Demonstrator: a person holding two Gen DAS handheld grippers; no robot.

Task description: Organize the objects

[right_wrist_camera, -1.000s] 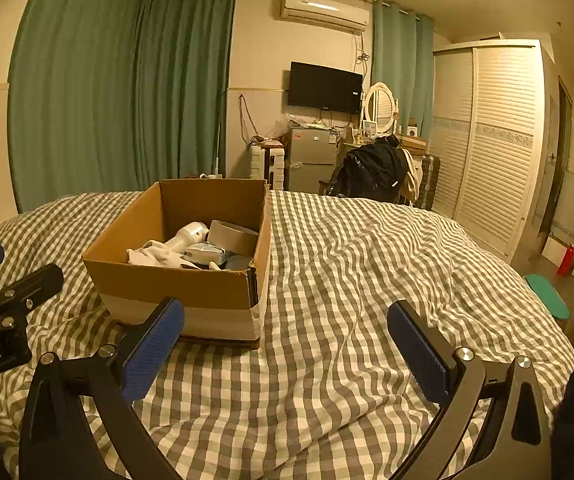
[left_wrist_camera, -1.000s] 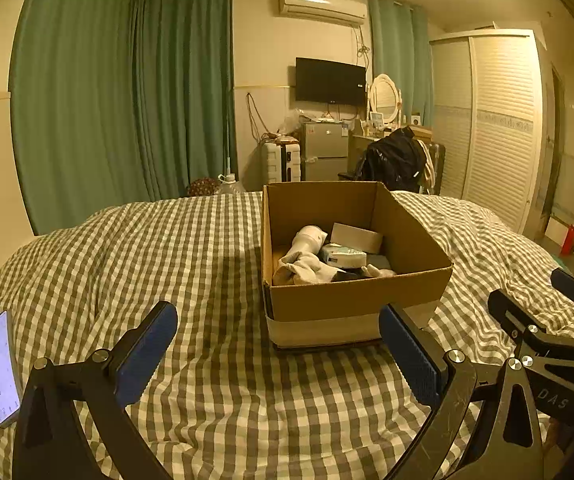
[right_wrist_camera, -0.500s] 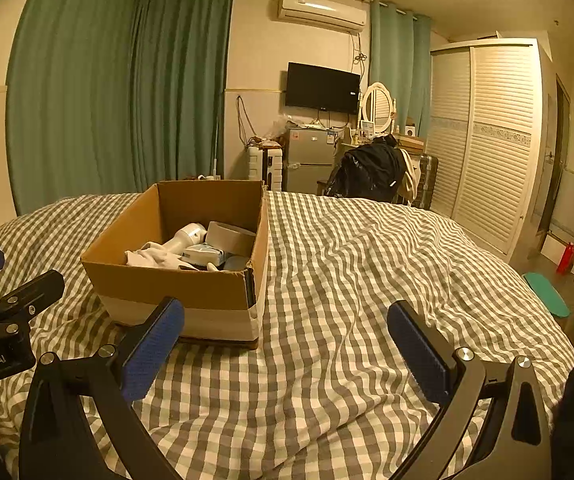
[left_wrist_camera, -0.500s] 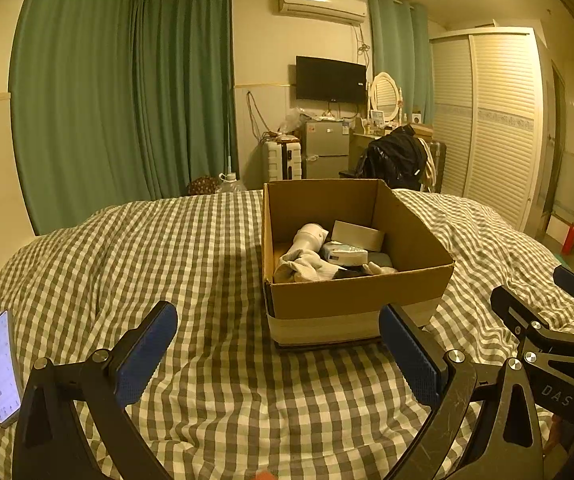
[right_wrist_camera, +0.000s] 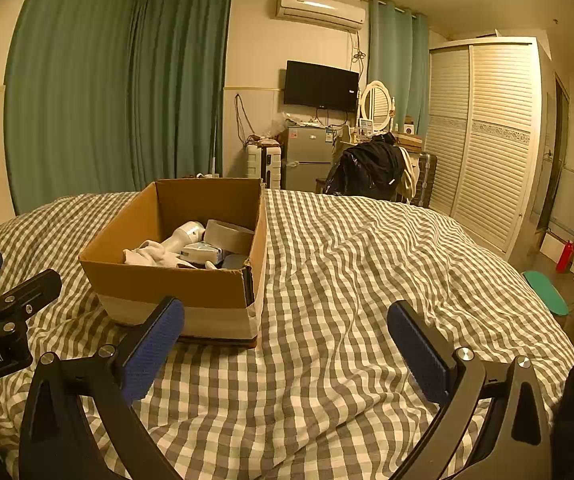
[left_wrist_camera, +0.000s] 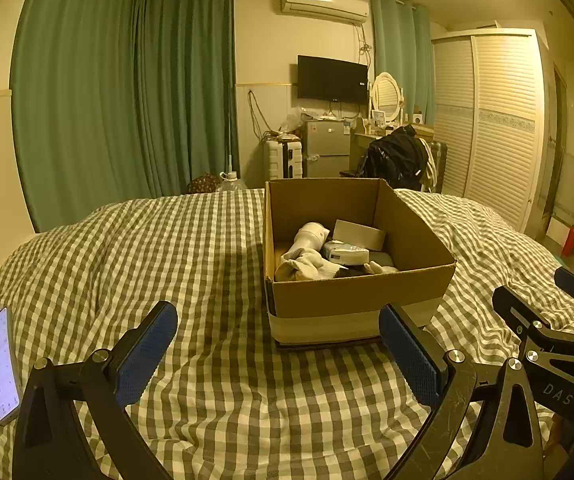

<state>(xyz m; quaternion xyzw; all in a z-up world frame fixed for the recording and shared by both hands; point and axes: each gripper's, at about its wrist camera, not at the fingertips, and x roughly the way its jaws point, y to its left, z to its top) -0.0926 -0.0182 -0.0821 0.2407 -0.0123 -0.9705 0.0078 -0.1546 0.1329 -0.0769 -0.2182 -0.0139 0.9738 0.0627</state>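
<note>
An open cardboard box stands on the checked bed. Inside lie a white hair dryer, a white cloth, a small white-blue packet and a grey carton. My left gripper hangs open in front of the box, nothing between its blue pads. My right gripper is open too, over bare bedding to the right of the box. Each gripper shows at the edge of the other's view.
A lit phone lies on the bed at the far left. The checked duvet spreads wide to the right of the box. Beyond the bed stand a small fridge, a chair with a black jacket and a louvred wardrobe.
Both views have shifted only slightly; the box sits a touch further right in the left wrist view. Both grippers stay open and nothing else moved.
</note>
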